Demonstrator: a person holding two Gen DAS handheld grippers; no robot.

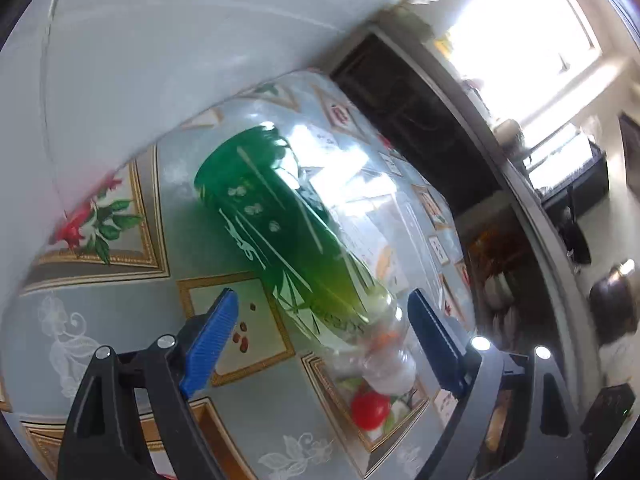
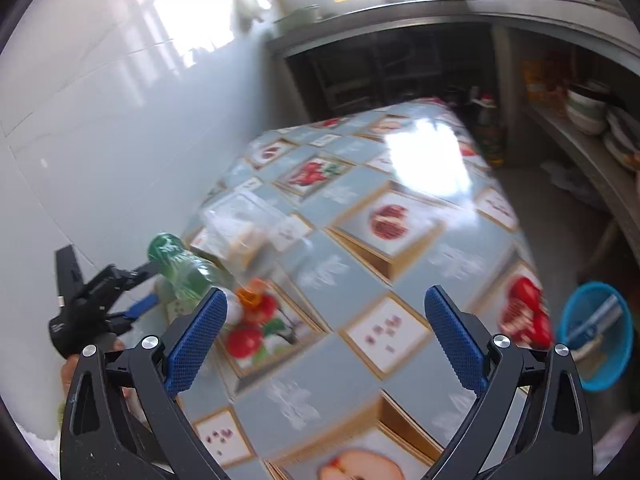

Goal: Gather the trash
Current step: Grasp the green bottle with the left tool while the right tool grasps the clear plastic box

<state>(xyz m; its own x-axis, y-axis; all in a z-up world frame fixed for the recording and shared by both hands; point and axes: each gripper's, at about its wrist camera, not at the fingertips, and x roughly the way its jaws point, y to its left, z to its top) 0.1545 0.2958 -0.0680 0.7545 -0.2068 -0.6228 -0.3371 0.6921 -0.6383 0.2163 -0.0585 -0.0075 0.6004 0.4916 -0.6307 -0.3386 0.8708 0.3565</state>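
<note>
Left gripper [image 1: 322,334] jaws wide, straddling the neck end of a clear plastic bottle [image 1: 280,216] with a green label. No pad contact visible on either side; the blue pads [image 1: 210,344] stand apart from the plastic. Bottle lies on its side on the table [image 1: 120,312], base pointing far toward the white tiled wall [image 1: 180,40], neck near the camera. Just past the bottle sits a clear plastic container [image 1: 384,216], looks touching or nearly so, can't tell which.

Right gripper [image 2: 326,336] also wide, nothing between the pads, hovering over the near part of the table's fruit-print cloth [image 2: 360,240]. In the right wrist view, bottle [image 2: 180,268] is at the left edge of the table against the wall side, with the left gripper [image 2: 132,304] on its near-left. Clear container [image 2: 244,224] is just right of and beyond the bottle.

Blue bin [image 2: 596,336] on the floor off the right side of the table, well apart from the bottle. Heavy motion blur in both views, so label text is unreadable.
</note>
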